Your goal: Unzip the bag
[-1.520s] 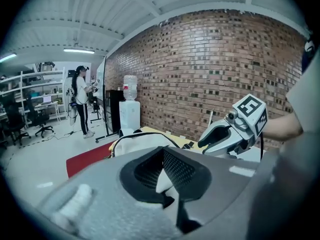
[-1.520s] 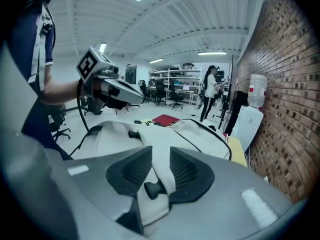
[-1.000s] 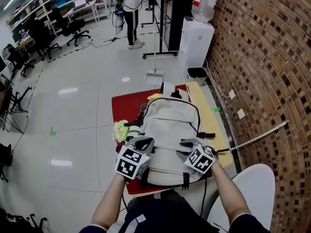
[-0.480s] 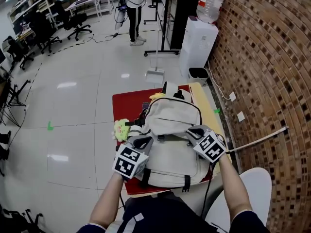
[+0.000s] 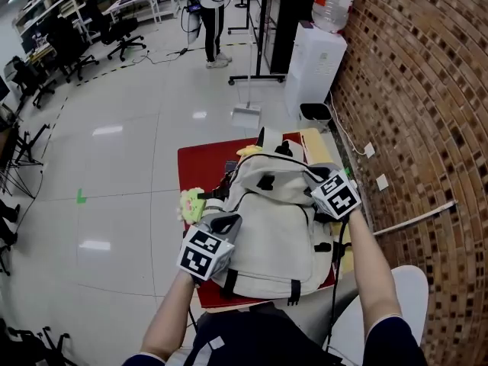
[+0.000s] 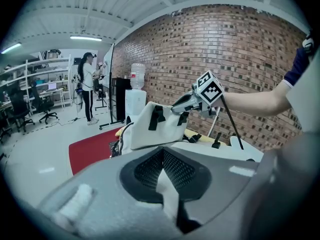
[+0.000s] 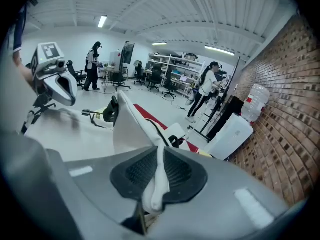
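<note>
- While both bare forearms reach forward from the bottom edge of the head view, a cream bag [image 5: 274, 231] lies on a red mat [image 5: 197, 166] on a table [image 5: 316, 140].
- The left arm is bent and short, and brings the left gripper [image 5: 223, 221] to the bag's near left side.
- In the left gripper view, the left gripper [image 6: 162, 156] has its jaws pressed together on a thin fold of the bag's pale fabric.
- The right arm, in a dark short sleeve, stretches straighter along the bag's right edge to its far right corner.
- There the right gripper [image 5: 314, 175] sits close to the table's far end.
- In the right gripper view, the right gripper [image 7: 159, 165] has its jaws clamped narrowly on a bunched fold of the bag's fabric, which rises as a raised flap.
- Each gripper carries a marker cube [image 5: 203, 255] printed with black-and-white square patterns; these are codes, not words.
- A yellow-green plush toy [image 5: 189, 201] rests just beside the bag's left side.
- Beyond the table stand a white water dispenser [image 5: 313, 59], a brick wall [image 5: 412, 90] and a person [image 5: 210, 14].
</note>
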